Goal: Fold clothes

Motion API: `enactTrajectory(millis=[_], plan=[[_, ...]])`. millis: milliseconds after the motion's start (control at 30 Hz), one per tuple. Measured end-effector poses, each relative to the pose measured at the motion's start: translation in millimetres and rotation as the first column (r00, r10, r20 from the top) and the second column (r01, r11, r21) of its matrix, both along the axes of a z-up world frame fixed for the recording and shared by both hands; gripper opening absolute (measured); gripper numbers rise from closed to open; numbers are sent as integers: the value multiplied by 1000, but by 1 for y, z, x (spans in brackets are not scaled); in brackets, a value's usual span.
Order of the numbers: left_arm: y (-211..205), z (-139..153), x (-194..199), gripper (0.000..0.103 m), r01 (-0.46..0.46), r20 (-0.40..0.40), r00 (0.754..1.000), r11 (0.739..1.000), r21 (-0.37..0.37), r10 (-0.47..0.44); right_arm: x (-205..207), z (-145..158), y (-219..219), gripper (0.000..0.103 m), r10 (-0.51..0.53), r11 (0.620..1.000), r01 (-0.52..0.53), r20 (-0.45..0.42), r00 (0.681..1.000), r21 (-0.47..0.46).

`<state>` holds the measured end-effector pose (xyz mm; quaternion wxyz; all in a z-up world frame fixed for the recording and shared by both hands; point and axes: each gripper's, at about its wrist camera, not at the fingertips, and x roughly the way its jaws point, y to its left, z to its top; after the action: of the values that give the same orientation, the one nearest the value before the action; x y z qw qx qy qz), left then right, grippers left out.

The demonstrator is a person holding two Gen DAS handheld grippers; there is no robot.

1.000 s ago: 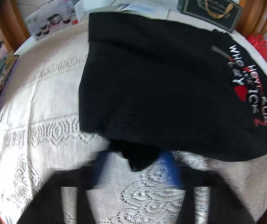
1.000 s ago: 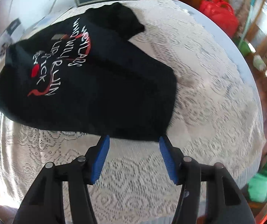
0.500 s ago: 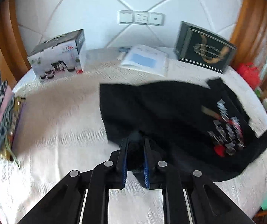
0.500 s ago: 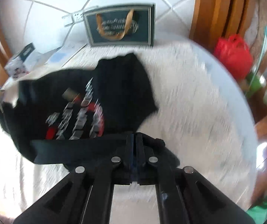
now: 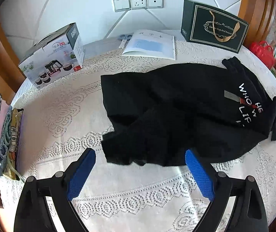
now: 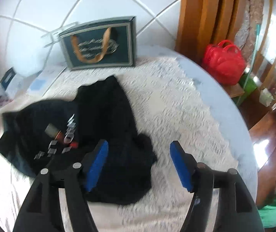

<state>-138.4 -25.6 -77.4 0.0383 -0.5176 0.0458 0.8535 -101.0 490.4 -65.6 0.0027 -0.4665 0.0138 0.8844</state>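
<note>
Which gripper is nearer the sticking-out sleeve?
Probably the right gripper: the black printed T-shirt's loose sleeve lies between its opening jaws. The left gripper faces the hem.

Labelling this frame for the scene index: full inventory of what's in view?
T-shirt: 1, black with white and red print, crumpled on the table, near edge folded over.
Lace tablecloth: 1, white, covers the round table.
Tea-set box: 1, white and grey, far left of the table.
Booklet: 1, white and blue, flat at the far edge.
Scissors: 1, grey handles, beside the booklet.
Gift bag: 1, dark green with a gold ribbon, against the wall.
Folded clothes: 1 stack, mixed colours, left edge.
Red bag: 1, off the table at the right.
Wall sockets: 3 plates, white.
Left tongs: black, blue pads, jaws opening, nothing gripped.
Right tongs: same, jaws opening over the shirt.
</note>
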Motion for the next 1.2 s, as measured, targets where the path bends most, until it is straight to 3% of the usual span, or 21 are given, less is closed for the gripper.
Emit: enactTrajectory(millis=[267, 400, 533, 667, 733, 1000, 1133, 1167, 1200], plan=[[11, -23, 14, 95, -34, 68, 997, 999, 33, 32, 41, -46, -3, 66, 18, 1000, -18, 139, 990, 2], [18, -31, 22, 95, -14, 78, 997, 1000, 13, 13, 45, -59, -6, 66, 37, 999, -33, 161, 986, -25], [10, -37, 30, 96, -52, 72, 996, 999, 16, 51, 41, -65, -17, 67, 86, 996, -78, 177, 980, -51], [-11, -39, 38, 99, -110, 56, 993, 993, 36, 108, 35, -77, -35, 79, 131, 991, -126, 199, 971, -38], [-19, -38, 39, 100, -127, 47, 991, 991, 38, 125, 31, -84, -40, 79, 145, 989, -142, 211, 967, -29], [-21, -30, 11, 100, -150, 10, 989, 984, 97, 150, 14, -92, -47, 79, 147, 989, -145, 225, 963, -25], [-12, -43, -13, 99, -187, 62, 982, 970, 156, 179, 5, -94, -47, 80, 148, 989, -146, 227, 962, -26], [-10, -46, -17, 89, -204, 66, 978, 965, 162, 196, 2, -97, -47, 79, 151, 989, -148, 231, 961, -29], [-8, -48, -20, 64, -223, 70, 974, 960, 168, 214, 0, -100, -47, 80, 154, 988, -150, 235, 960, -33]])
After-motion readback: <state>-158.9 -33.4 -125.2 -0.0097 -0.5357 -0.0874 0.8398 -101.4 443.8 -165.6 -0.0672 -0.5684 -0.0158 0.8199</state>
